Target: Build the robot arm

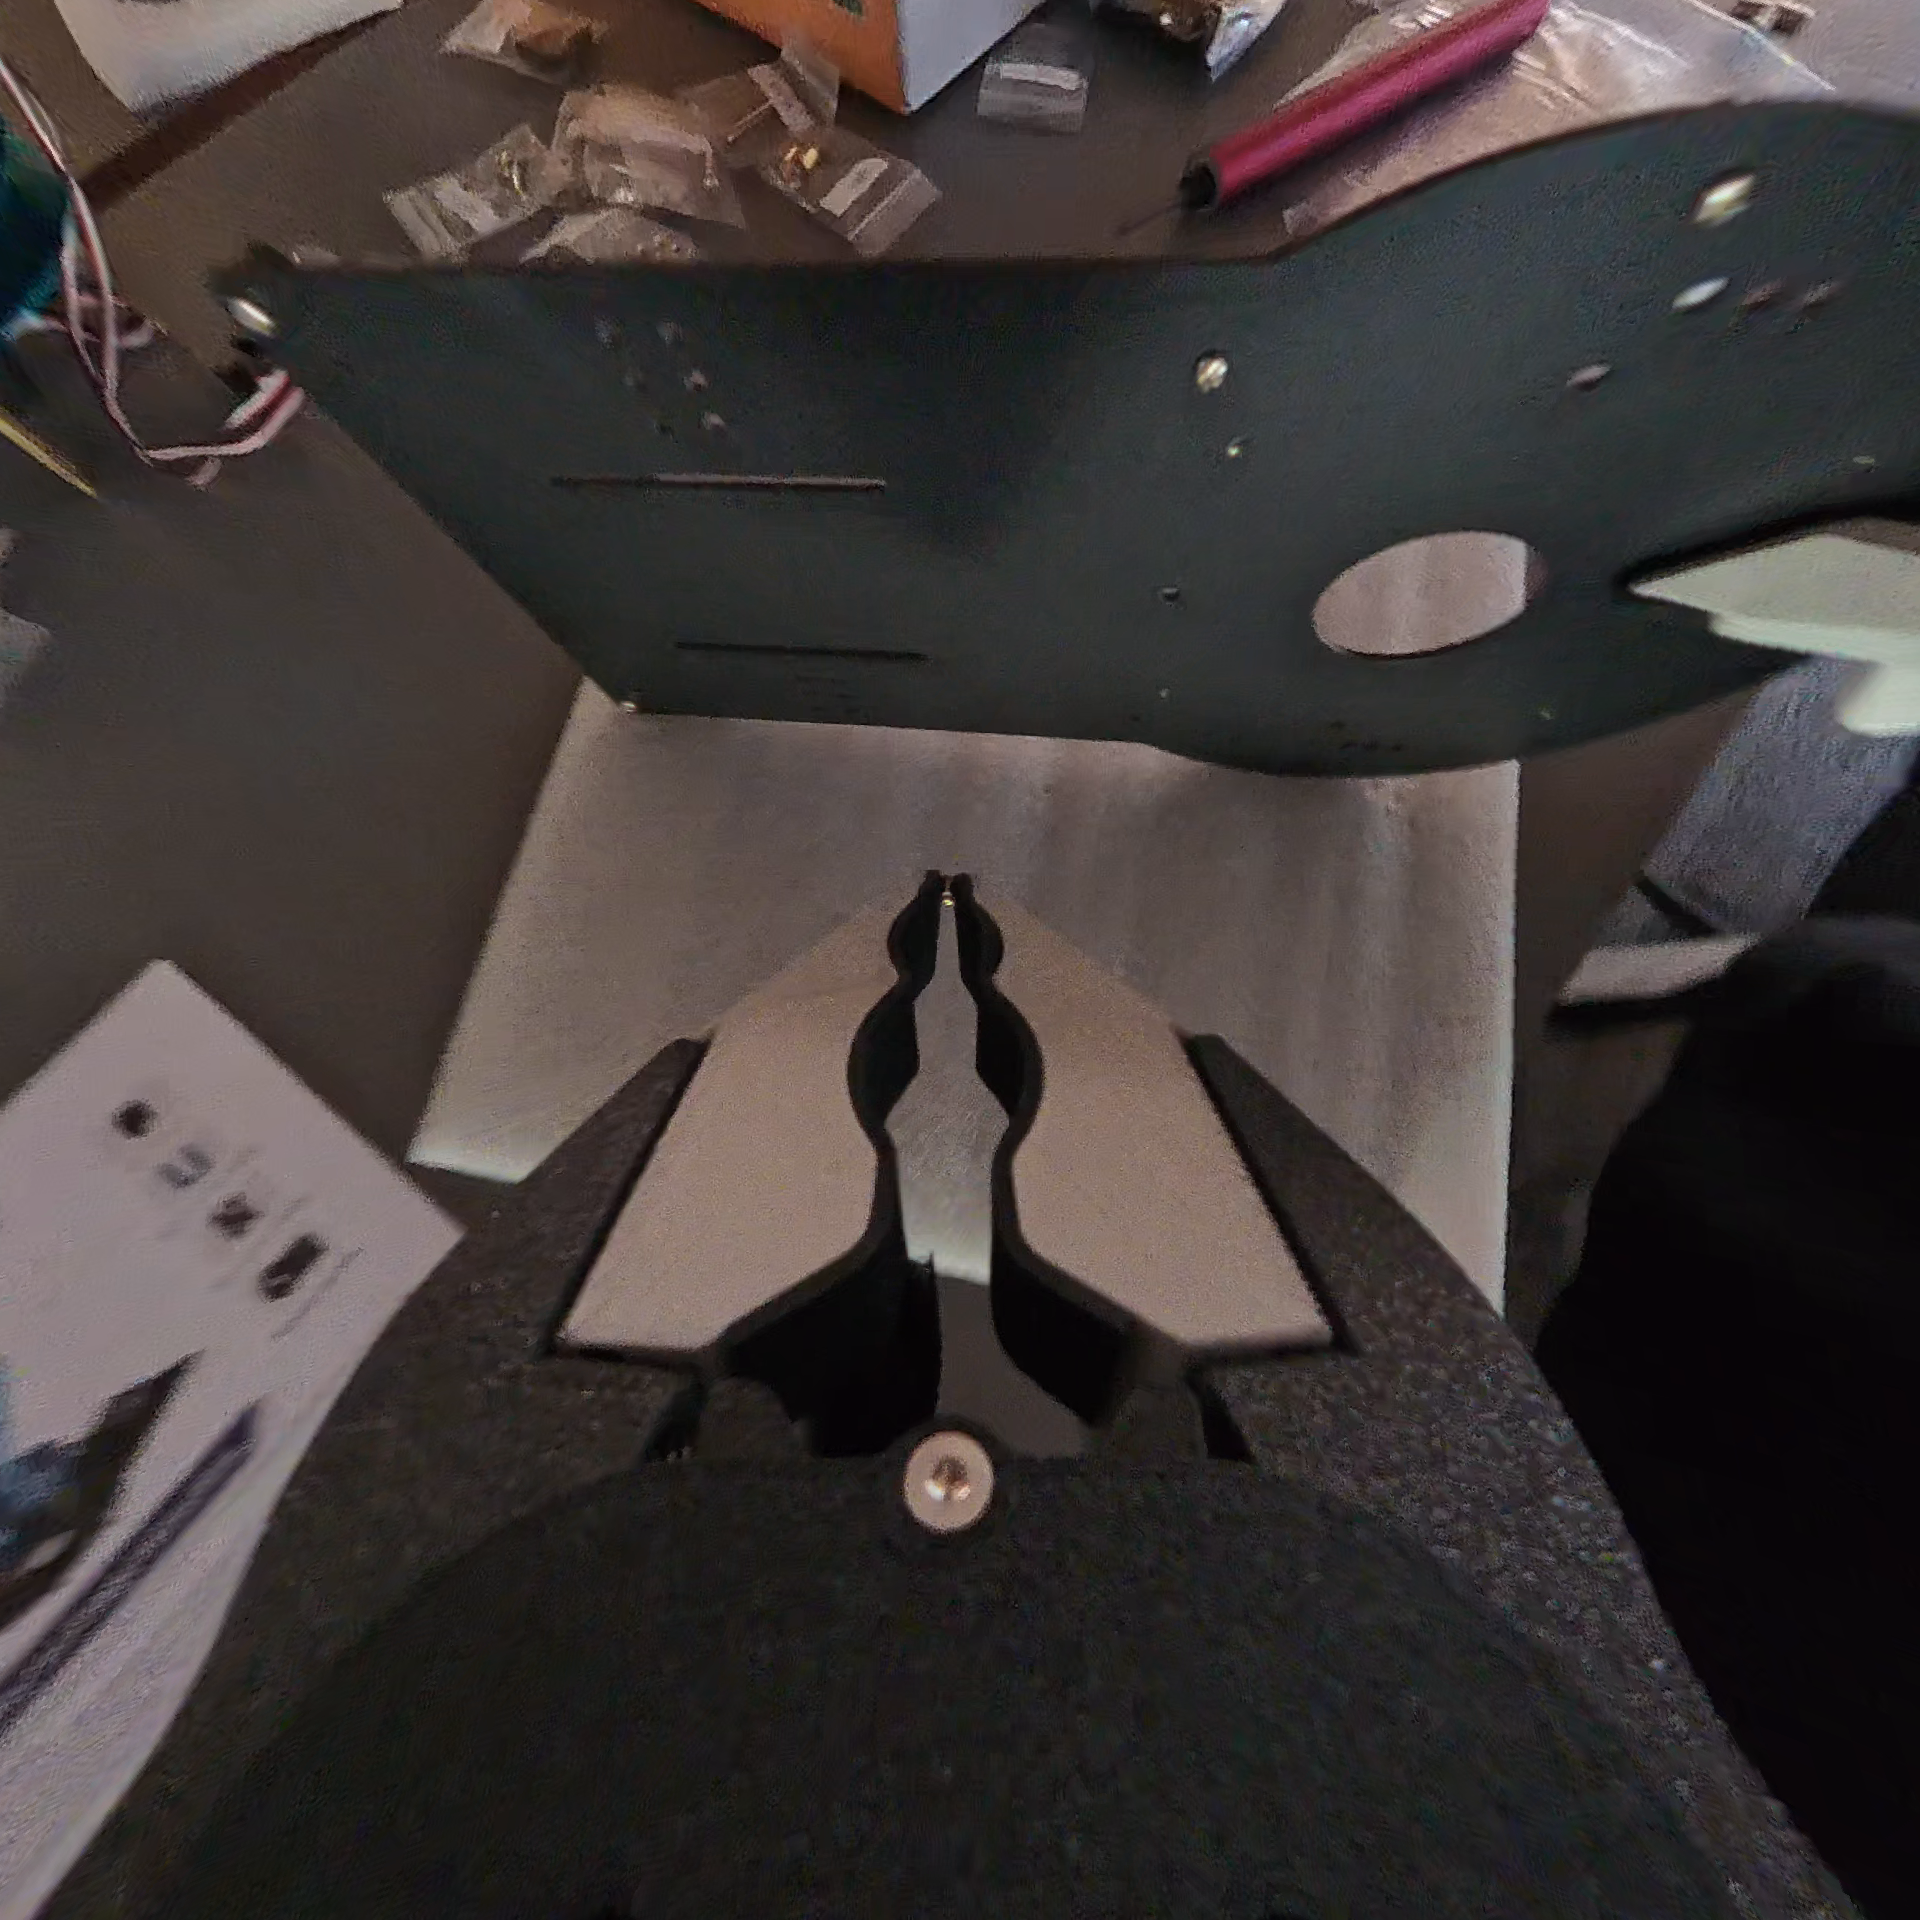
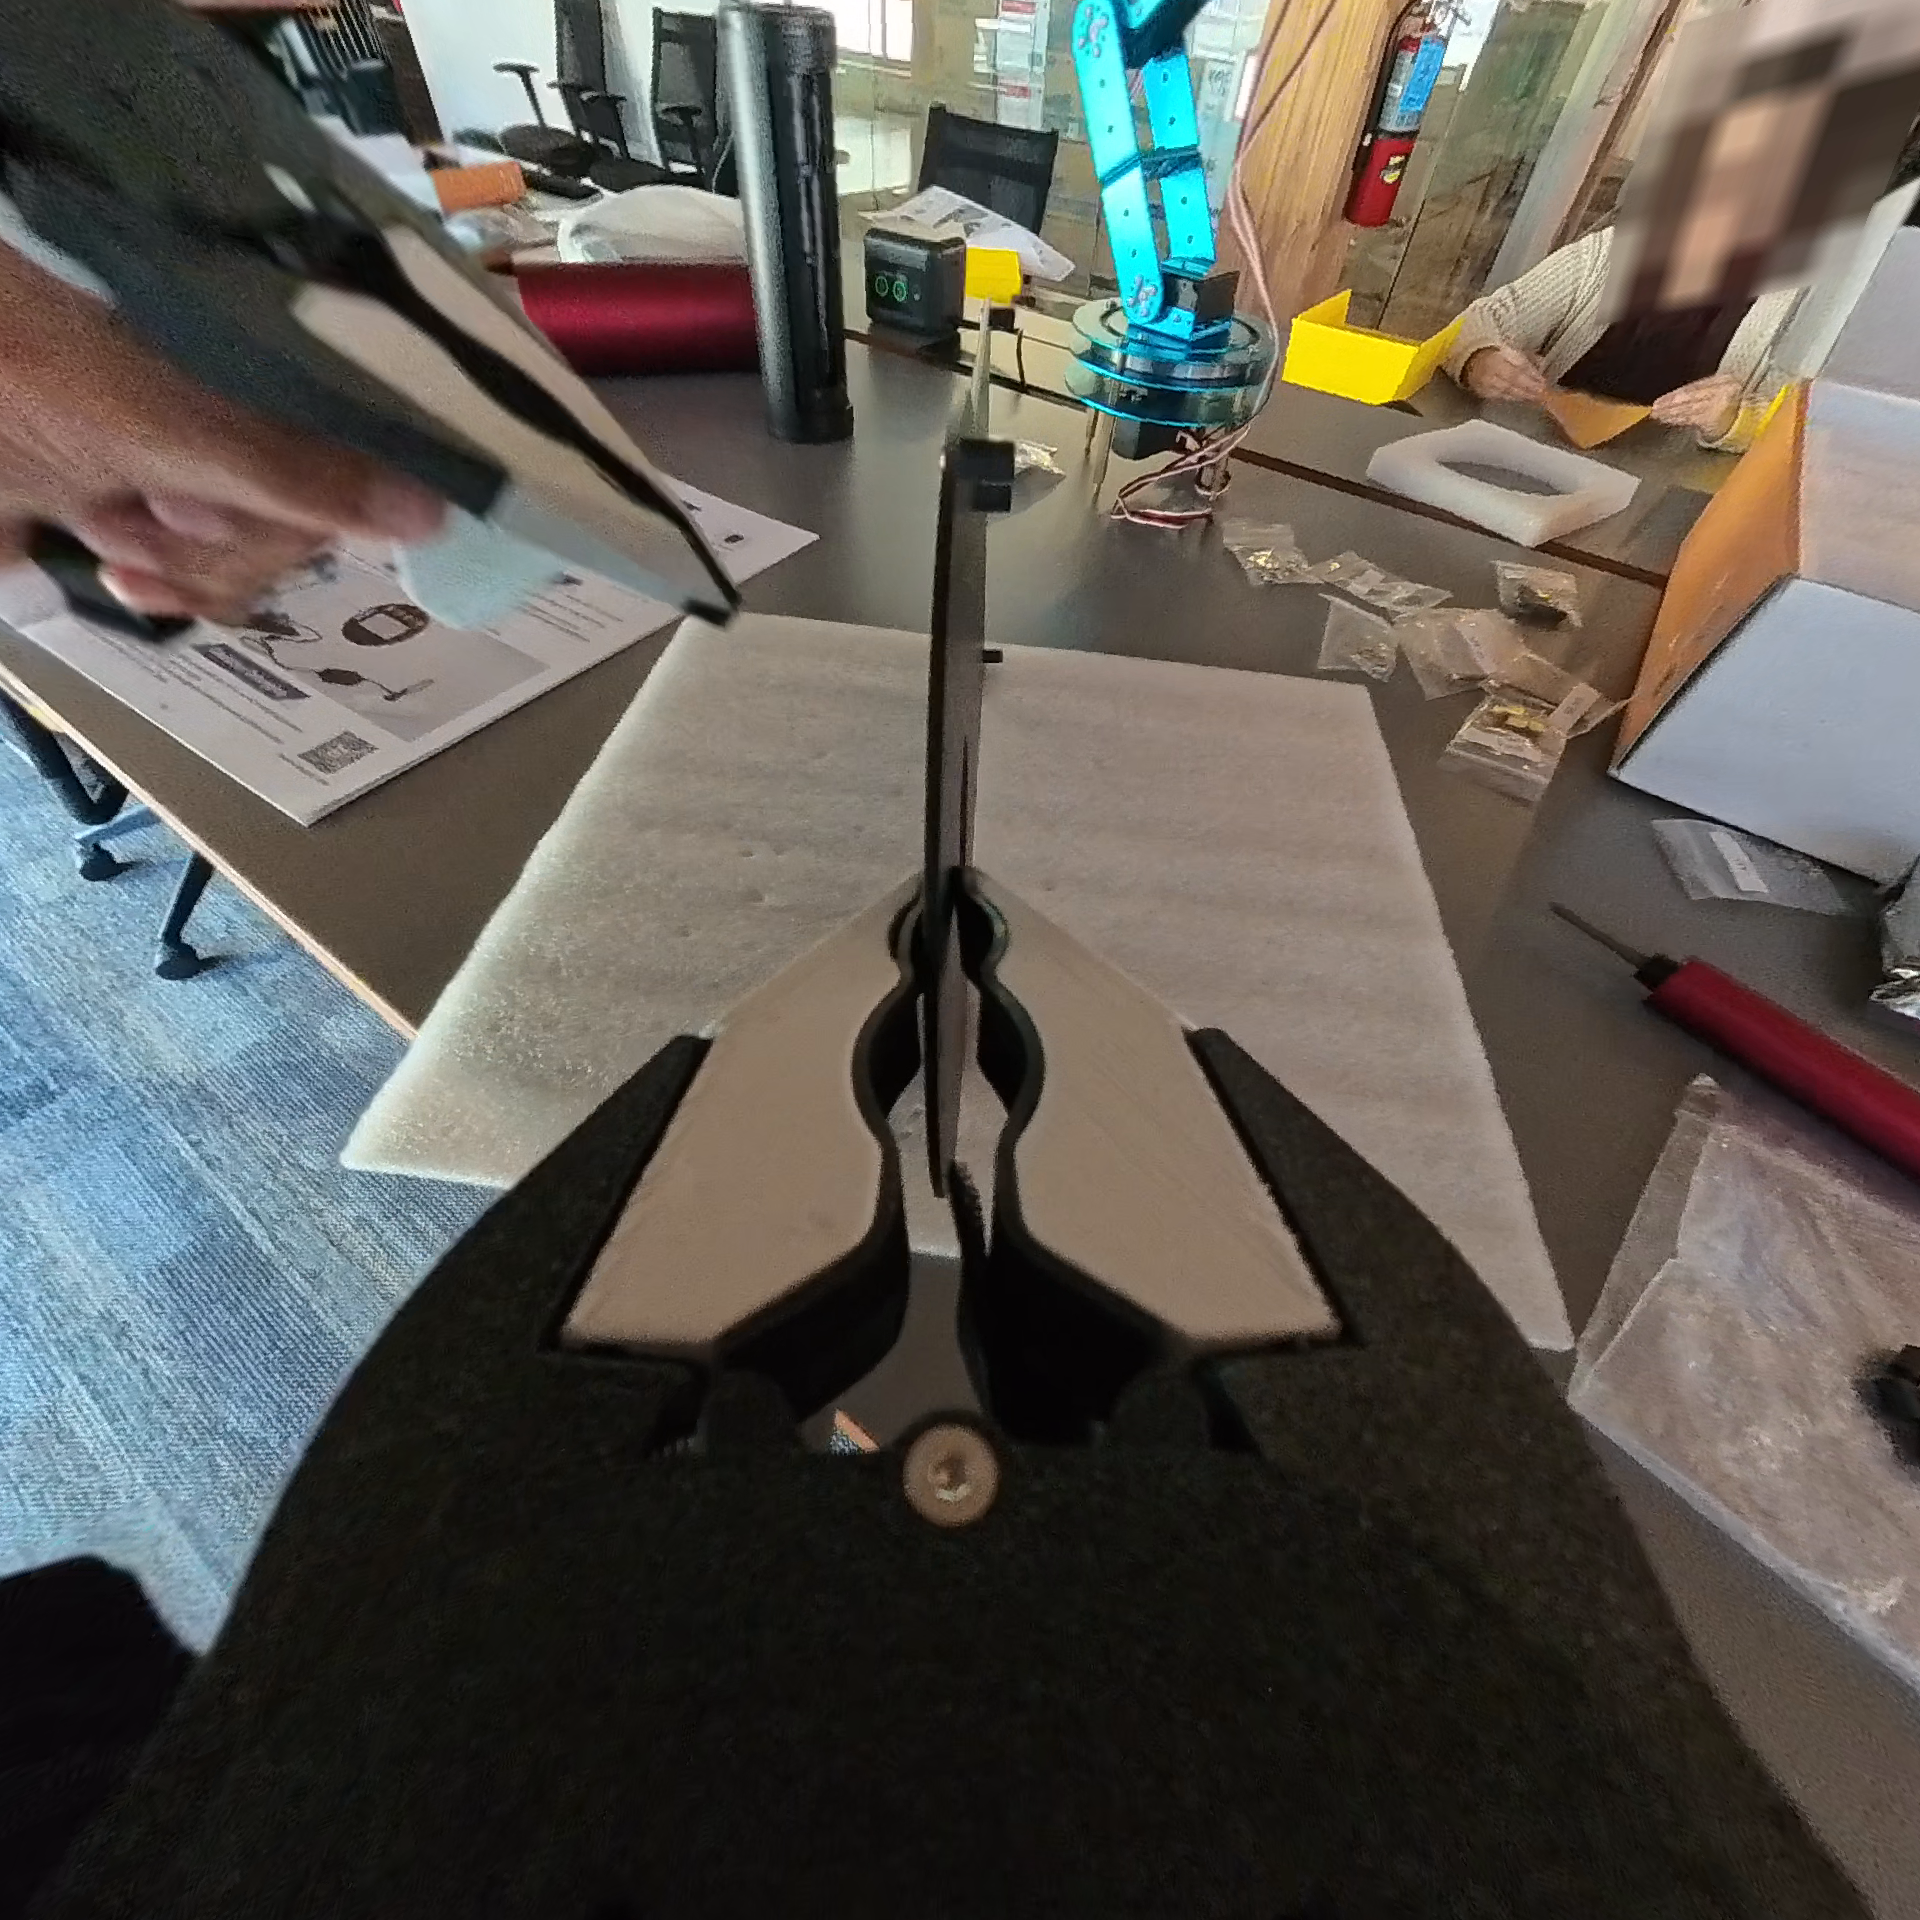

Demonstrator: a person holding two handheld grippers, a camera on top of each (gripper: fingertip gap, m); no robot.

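Observation:
My right gripper [image 2: 951, 920] is shut on the edge of a flat black metal plate [image 2: 958, 675], holding it upright and edge-on above a white foam pad [image 2: 1195, 831]. In the left wrist view the plate [image 1: 935, 540] faces me broadside, with holes, slots and one large round hole. The right gripper's white fingers [image 1: 1766, 613] clamp its right edge. My left gripper [image 1: 948, 896] is shut just below the plate, with a tiny shiny metal piece [image 1: 948, 906] pinched at its tips. It also shows in the right wrist view [image 2: 712, 608], held by a hand [image 2: 156, 488].
Small bags of hardware [image 2: 1455, 665] and a red-handled screwdriver [image 2: 1787, 1049] lie to the right. A printed sheet [image 2: 364, 675] lies left, near the table edge. An orange and white box [image 2: 1766, 675], a blue robot arm [image 2: 1153, 208], a black cylinder [image 2: 795, 208] and a seated person [image 2: 1558, 322] are behind. From my right tips it is roughly 25 centimetres to the red-handled screwdriver [image 2: 1787, 1049]; from my left, 35 centimetres. It turns up in the left wrist view [image 1: 1290, 135] as well.

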